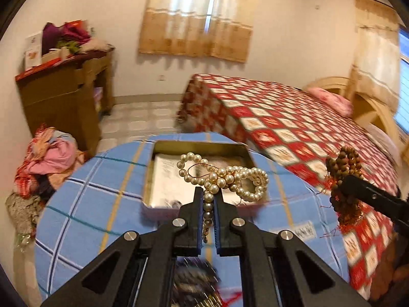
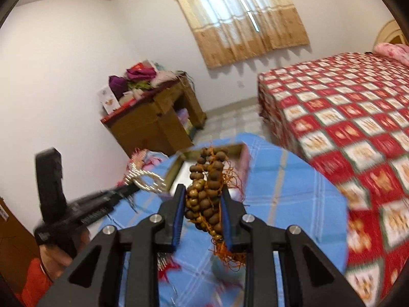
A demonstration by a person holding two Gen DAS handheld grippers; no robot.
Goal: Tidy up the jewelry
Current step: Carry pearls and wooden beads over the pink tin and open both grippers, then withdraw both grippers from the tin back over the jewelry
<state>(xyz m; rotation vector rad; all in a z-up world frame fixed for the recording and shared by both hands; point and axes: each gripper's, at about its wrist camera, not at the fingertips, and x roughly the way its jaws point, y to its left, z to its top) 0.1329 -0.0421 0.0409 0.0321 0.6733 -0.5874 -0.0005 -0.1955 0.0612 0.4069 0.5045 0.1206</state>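
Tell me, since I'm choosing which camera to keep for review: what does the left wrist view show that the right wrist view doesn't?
Only the left wrist view shows the inside of the open tin box, with paper lying in it, and the heap of clothes on the floor.

Only the right wrist view shows the person's hand and red sleeve behind the left gripper.

Both show the pearl necklace in the left gripper's jaws, the brown bead strand in the right gripper, the blue plaid cloth, the bed and the wooden cabinet.
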